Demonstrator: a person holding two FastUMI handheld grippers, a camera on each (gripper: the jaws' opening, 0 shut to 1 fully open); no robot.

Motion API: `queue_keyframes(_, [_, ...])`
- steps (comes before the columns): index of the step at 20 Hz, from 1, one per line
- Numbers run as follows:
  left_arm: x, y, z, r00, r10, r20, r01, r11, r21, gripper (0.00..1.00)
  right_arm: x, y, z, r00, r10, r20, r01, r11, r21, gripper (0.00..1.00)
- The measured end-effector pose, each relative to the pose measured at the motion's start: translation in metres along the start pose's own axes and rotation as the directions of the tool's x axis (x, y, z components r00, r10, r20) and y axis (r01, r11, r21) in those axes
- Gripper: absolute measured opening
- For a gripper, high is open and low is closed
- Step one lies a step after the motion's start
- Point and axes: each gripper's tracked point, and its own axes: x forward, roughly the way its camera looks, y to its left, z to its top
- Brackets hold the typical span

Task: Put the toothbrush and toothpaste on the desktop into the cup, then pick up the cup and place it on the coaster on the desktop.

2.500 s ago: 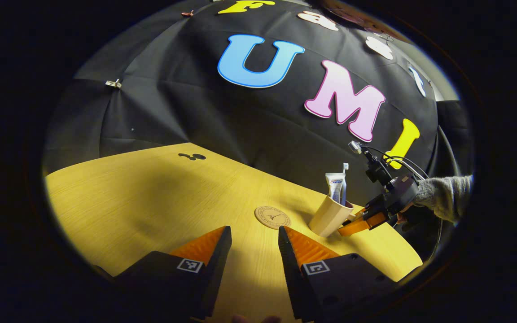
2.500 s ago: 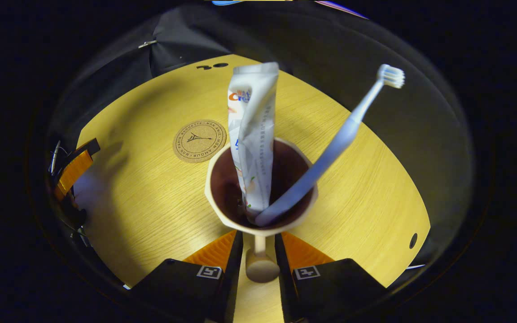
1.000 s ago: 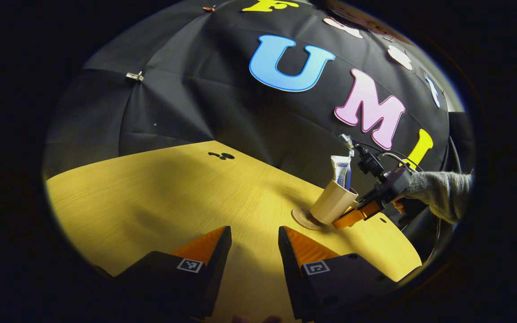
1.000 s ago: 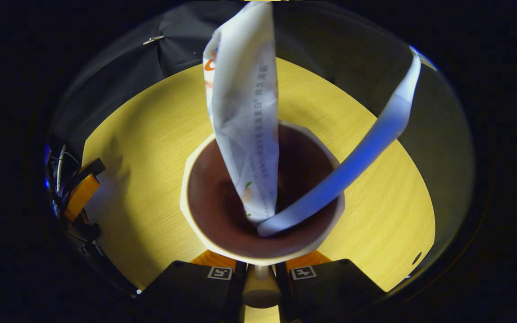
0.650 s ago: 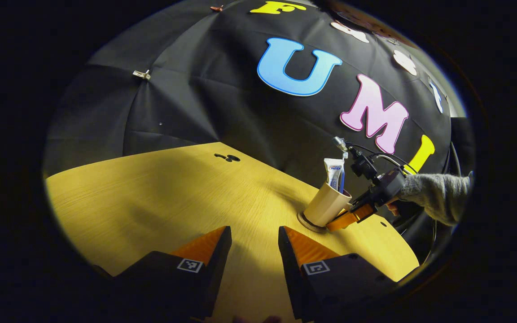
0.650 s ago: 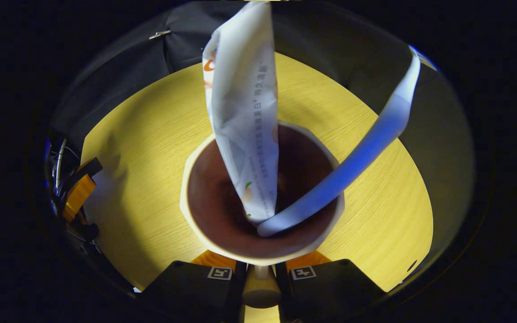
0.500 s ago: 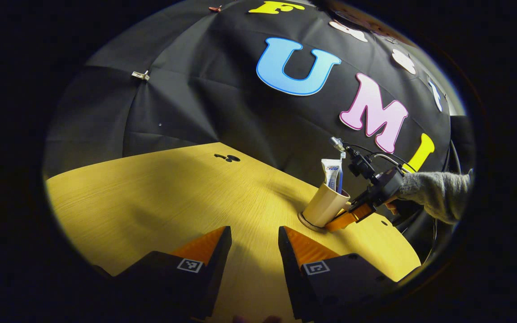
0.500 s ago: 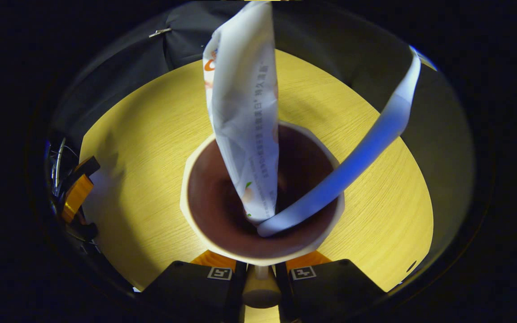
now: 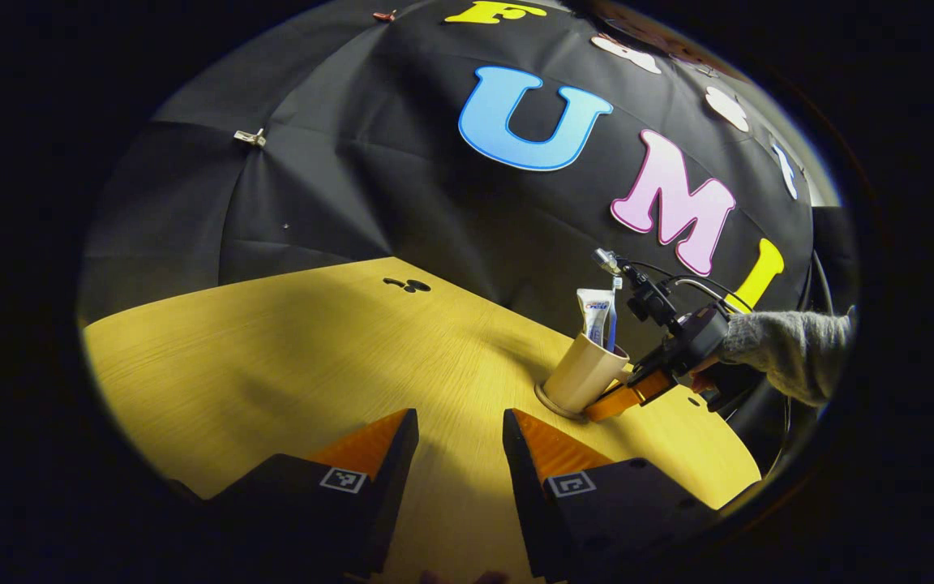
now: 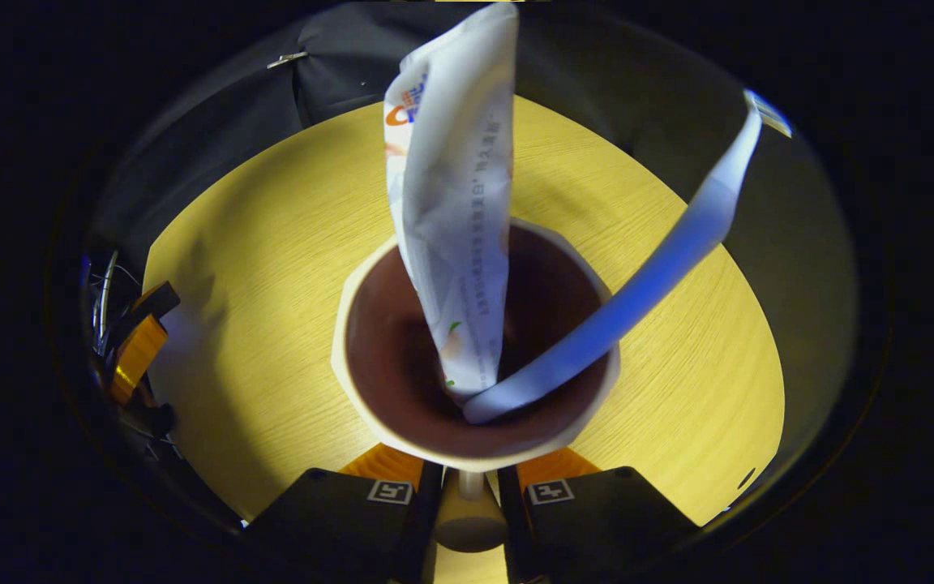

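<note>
Now the cup (image 9: 583, 377), holding toothpaste (image 10: 455, 219) and toothbrush (image 10: 645, 284), sits on the coaster (image 9: 548, 402) at the bench's (image 9: 289, 357) far right; right gripper (image 10: 467, 495) clenched on its handle, left gripper (image 9: 460, 442) released. Remaining: release.

The surface (image 9: 289, 357) shows a smooth, light wood grain with a matt finish. The cup (image 10: 370, 405) has a smooth, matt outer wall and a darker, slightly glossy interior. The toothpaste (image 10: 455, 211) tube is creased, semi-gloss plastic; the toothbrush (image 10: 645, 284) handle is smooth plastic; the sleeve (image 9: 791, 353) is knitted cloth.
</note>
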Motion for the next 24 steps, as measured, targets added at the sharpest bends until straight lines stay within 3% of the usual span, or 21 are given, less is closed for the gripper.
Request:
queue_keyframes(4, [-0.003,-0.005,-0.002,1.0,-0.004,-0.006,0.004,1.0,0.006,0.66,-0.015,-0.005,0.006,0.999,-0.008,0.036,0.007,1.0,0.028,0.48])
queue_keyframes(11, [-0.007,-0.021,-0.004,0.999,-0.025,-0.027,0.026,0.999,0.034,0.66,-0.076,-0.012,-0.003,0.992,-0.042,0.12,0.031,0.995,0.091,0.52])
queue_keyframes(15, [-0.02,-0.041,0.018,0.998,-0.046,-0.045,0.049,0.995,0.083,0.66,-0.129,-0.007,-0.013,0.982,-0.051,0.184,0.022,0.987,0.157,0.52])
queue_keyframes(19, [-0.04,-0.075,0.059,0.997,-0.078,-0.027,0.081,0.988,0.131,0.66,-0.189,-0.008,-0.019,0.957,-0.091,0.275,0.026,0.972,0.232,0.52])
queue_keyframes(24, [-0.072,-0.125,0.108,0.993,-0.12,-0.009,0.12,0.979,0.167,0.66,-0.266,0.002,-0.026,0.902,-0.147,0.406,0.014,0.95,0.313,0.51])
